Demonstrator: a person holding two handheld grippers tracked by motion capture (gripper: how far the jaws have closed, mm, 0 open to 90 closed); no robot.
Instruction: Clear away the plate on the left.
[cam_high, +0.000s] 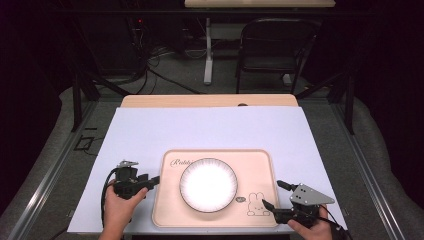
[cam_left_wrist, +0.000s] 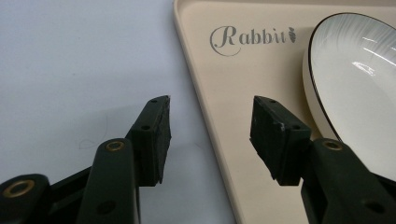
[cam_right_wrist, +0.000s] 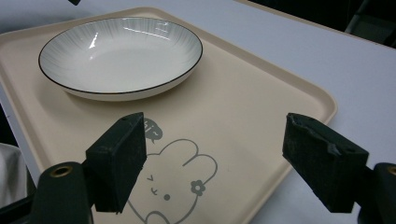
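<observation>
A cream tray (cam_high: 260, 165) lies on a pale sheet (cam_high: 150, 130) in the lower middle of the high view, and a white plate (cam_high: 208, 184) with a thin dark rim sits on it, a little left of the tray's centre. The plate lies flat in the tray's bare field, between the printed word at the upper left and the rabbit drawing (cam_high: 257, 204) at the lower right, so both short edges of the tray are free to be taken.

The left gripper (cam_high: 154, 179) rests at the lower left of the high view, level with the plate and pointing at the tray's left edge. In the left gripper view its jaws stand wide apart with nothing between the pads: one jaw hangs over the sheet, the other over the tray (cam_left_wrist: 224, 93), so the rim runs up through the gap. That straddle looks like a set-up for pinching the rim, though no pad presses on it yet. The plate (cam_left_wrist: 355, 79) lies just beside the right-hand jaw in that view.

The right gripper (cam_high: 275, 195) sits at the lower right, aimed at the tray's near right corner. In the right gripper view its jaws are also spread and empty, framing the rabbit drawing (cam_right_wrist: 177, 186), with the plate (cam_right_wrist: 121, 56) well beyond at the upper left. Both hands seem placed at opposite sides so the tray could be lifted level, keeping the plate from sliding.
</observation>
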